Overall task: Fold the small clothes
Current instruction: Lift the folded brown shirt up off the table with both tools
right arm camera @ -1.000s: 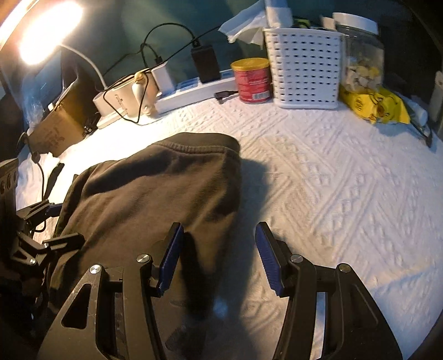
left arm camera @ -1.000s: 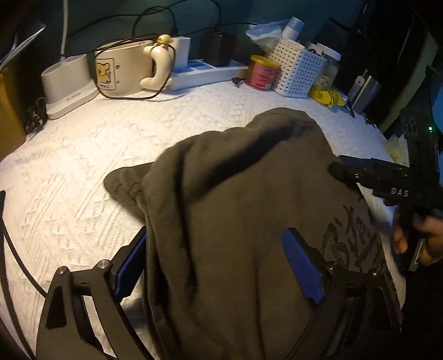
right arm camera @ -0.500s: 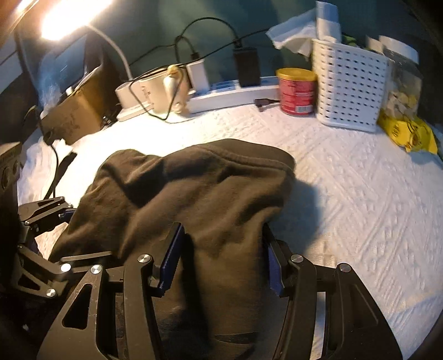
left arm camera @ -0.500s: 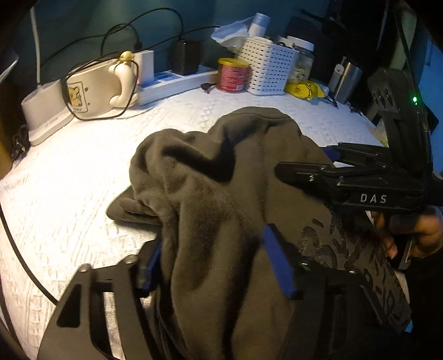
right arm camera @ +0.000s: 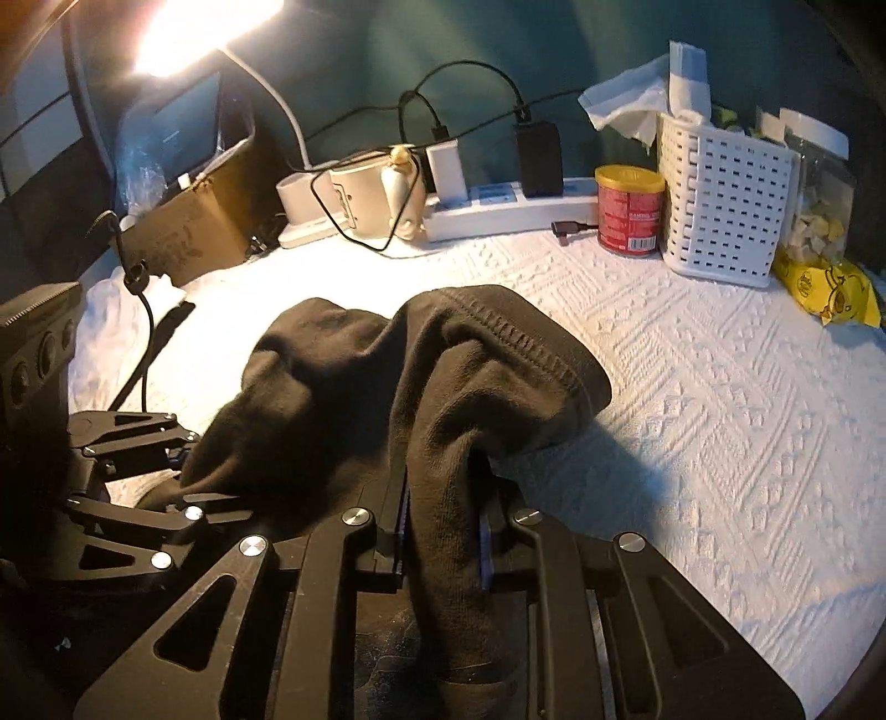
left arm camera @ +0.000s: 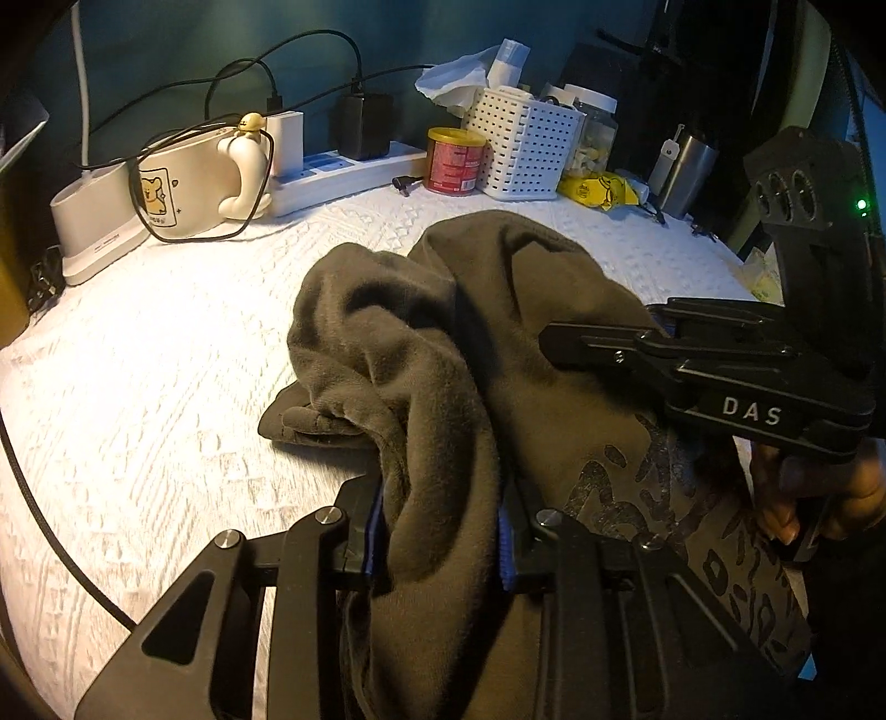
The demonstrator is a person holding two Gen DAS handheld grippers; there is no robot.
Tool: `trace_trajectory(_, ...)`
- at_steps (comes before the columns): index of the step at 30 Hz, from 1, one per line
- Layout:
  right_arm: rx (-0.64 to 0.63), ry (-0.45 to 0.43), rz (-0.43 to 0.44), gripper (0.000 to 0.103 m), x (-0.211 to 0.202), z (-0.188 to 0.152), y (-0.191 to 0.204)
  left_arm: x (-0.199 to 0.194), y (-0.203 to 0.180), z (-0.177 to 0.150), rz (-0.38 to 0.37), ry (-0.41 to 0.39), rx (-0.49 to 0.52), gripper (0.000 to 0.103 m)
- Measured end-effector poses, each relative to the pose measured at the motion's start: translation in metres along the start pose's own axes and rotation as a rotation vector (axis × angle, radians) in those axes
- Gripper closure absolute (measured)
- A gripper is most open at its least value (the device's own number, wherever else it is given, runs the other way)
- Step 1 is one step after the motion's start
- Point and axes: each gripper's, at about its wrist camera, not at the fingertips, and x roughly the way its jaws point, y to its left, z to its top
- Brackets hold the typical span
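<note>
A dark olive-brown garment with a dark printed pattern lies bunched on the white textured cloth. My left gripper is shut on a thick fold of it at the near edge. My right gripper is shut on another fold of the same garment, whose stitched hem curls over to the right. The right gripper also shows in the left wrist view, above the garment's right side. The left gripper shows at the left of the right wrist view.
Along the back stand a cream mug, a white power strip with chargers and cables, a red can, a white perforated basket, a jar and a yellow packet. A lamp and cardboard box are at back left.
Both grippers have closed from open onto folds of the garment. The cloth has bunched up between them and its far part has drawn in toward me.
</note>
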Motion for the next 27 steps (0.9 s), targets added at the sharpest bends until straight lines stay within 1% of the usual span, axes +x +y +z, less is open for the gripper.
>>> trace_trajectory(8,-0.002,-0.033,-0.001,0.083,-0.023,-0.006,0.01,-0.018,-0.008,-0.007,-0.002,-0.028,-0.002,0.076)
trace_trajectory(12,-0.007,-0.054,-0.003,0.083,-0.038,-0.008,0.017,-0.031,-0.017,-0.013,0.001,-0.066,0.003,0.076)
trace_trajectory(16,-0.01,-0.083,-0.005,0.083,-0.056,-0.012,0.024,-0.044,-0.023,-0.02,-0.007,-0.104,-0.015,0.076)
trace_trajectory(18,-0.013,-0.1,-0.007,0.083,-0.066,-0.014,0.027,-0.054,-0.027,-0.024,-0.009,-0.137,-0.021,0.076)
trace_trajectory(27,-0.047,-0.203,-0.03,0.083,-0.122,-0.021,0.047,-0.09,-0.047,-0.024,-0.004,-0.233,0.016,0.076)
